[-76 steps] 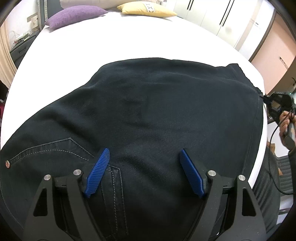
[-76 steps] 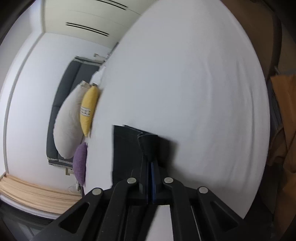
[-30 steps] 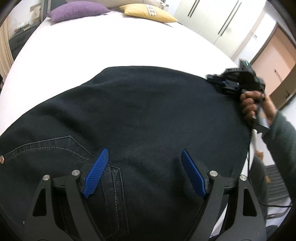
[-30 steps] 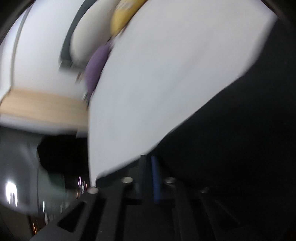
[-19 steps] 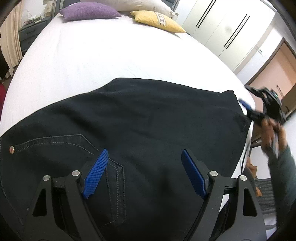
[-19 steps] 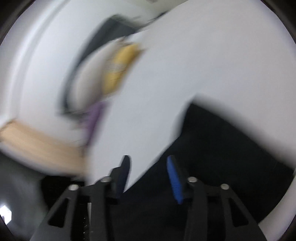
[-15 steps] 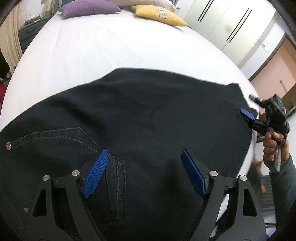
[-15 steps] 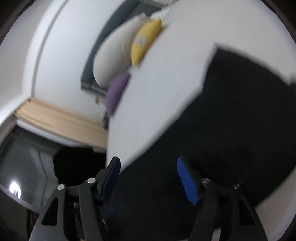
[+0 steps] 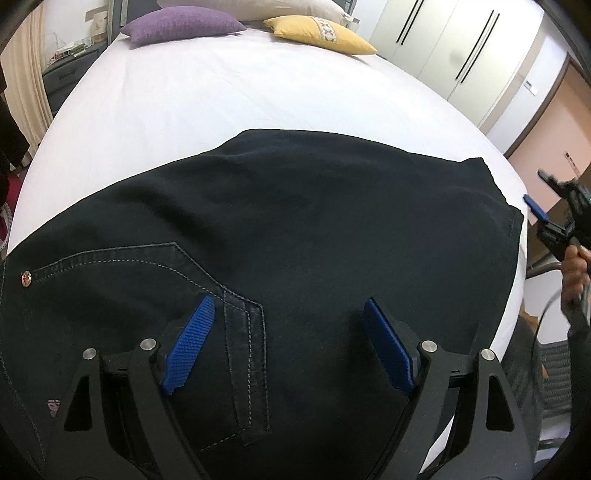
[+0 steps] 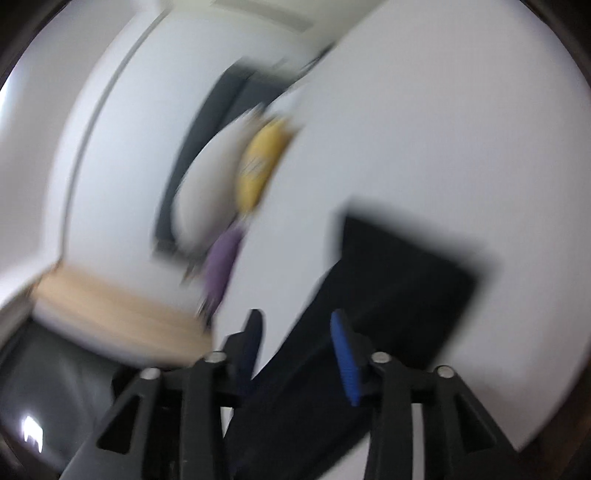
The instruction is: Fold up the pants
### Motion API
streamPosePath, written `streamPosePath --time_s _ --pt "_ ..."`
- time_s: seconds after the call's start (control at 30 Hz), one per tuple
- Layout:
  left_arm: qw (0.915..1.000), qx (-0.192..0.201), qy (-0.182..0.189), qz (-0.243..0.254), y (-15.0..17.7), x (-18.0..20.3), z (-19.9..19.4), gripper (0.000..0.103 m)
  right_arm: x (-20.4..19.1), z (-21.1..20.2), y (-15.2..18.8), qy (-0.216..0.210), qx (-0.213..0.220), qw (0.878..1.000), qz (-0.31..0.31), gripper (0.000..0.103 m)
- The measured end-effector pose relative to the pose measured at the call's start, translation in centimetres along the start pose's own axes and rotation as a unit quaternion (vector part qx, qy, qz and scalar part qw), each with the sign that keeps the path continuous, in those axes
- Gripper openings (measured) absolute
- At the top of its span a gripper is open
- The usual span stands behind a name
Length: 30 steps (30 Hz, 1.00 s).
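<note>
The black pants (image 9: 277,229) lie spread flat on the white bed (image 9: 221,96), filling its near half. The left gripper (image 9: 288,343) hovers released above the stitched pocket at 6 o'clock. The right gripper (image 10: 295,354), at 3 o'clock beside the hem corner, has just been opening, nothing pinched.

Bare white bed (image 9: 258,92) beyond the pants (image 9: 295,221); pillows (image 9: 184,24) line its far edge.

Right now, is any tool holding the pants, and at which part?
Nothing is held. The left tool is open above the pants near the fly. The right tool has just been opening and grips nothing, off the leg end.
</note>
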<state>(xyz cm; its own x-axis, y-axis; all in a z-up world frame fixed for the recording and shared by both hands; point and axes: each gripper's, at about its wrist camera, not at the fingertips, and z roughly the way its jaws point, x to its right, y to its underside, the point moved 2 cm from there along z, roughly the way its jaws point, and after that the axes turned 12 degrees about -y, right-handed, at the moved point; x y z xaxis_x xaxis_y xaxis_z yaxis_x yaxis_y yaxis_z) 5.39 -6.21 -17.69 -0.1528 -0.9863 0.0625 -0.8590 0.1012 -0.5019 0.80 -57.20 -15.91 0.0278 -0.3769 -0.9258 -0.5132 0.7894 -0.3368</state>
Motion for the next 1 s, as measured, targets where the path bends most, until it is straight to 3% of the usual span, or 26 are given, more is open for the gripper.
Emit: streamPosePath --time_s 0.07,0.13,0.17,0.2,0.27,0.37,0.43,0.47,0.5,0.57,0.63,0.7,0.73,0.87,1.0 --pt "1.0 0.0 0.003 -0.004 0.2 -0.6 -0.2 0.083 0.3 3.0 1.8 -0.016 -0.047 0.999 0.018 0.061" --pt "0.9999 0.0 0.008 -0.011 0.4 -1.2 -0.3 0.083 2.1 5.2 3.4 -0.002 -0.076 0.996 0.037 0.061" --pt "0.9998 0.0 0.011 -0.014 0.5 -1.3 -0.3 0.083 3.3 5.3 3.7 0.008 -0.076 0.996 0.043 0.055" --pt "0.9997 0.001 0.015 -0.017 0.6 -1.4 -0.3 0.083 5.0 4.9 3.3 0.016 -0.07 0.996 0.054 0.028" --pt "0.9995 0.002 0.021 -0.022 0.6 -1.4 -0.3 0.083 6.9 3.0 2.6 0.043 -0.043 0.995 0.075 0.0" --pt "0.9994 0.004 0.022 -0.027 0.8 -1.7 -0.3 0.083 9.3 -5.6 -0.3 0.09 0.078 0.99 0.08 0.0" --pt "0.9995 0.006 0.018 -0.025 0.9 -1.5 -0.2 0.083 10.1 -9.2 -2.7 0.119 0.136 0.98 0.084 0.001" --pt "0.9995 0.007 0.016 -0.024 0.9 -1.6 -0.3 0.083 9.5 -11.3 -2.8 0.135 0.157 0.975 0.081 0.019" --pt "0.9996 0.008 0.013 -0.025 0.9 -1.6 -0.7 0.083 8.6 -13.1 -3.2 0.157 0.18 0.969 0.065 0.05" --pt "0.9995 0.008 0.008 -0.029 0.9 -1.7 -1.0 0.083 7.0 -14.1 -3.2 0.14 0.185 0.972 0.037 0.063" --pt "0.999 0.006 0.01 -0.043 0.2 -1.3 -1.7 0.084 6.1 -14.2 -2.5 0.111 0.153 0.982 0.023 0.063" --pt "0.9977 0.017 0.037 -0.054 -0.4 -0.7 -3.1 0.084 5.3 -12.3 -1.5 0.09 0.12 0.988 0.025 0.068" --pt "0.9973 0.028 0.044 -0.051 -0.8 -0.1 -3.8 0.084 3.5 -8.8 -0.7 0.082 0.112 0.99 0.029 0.069" --pt "0.9962 0.054 0.065 -0.022 -2.1 2.2 -5.3 0.094 4.7 -4.3 -0.4 0.1 0.085 0.989 0.061 0.069" --pt "0.9961 0.027 0.076 -0.035 -2.5 3.2 -3.6 0.094 5.8 -2.9 -0.9 0.098 0.089 0.987 0.096 0.069"
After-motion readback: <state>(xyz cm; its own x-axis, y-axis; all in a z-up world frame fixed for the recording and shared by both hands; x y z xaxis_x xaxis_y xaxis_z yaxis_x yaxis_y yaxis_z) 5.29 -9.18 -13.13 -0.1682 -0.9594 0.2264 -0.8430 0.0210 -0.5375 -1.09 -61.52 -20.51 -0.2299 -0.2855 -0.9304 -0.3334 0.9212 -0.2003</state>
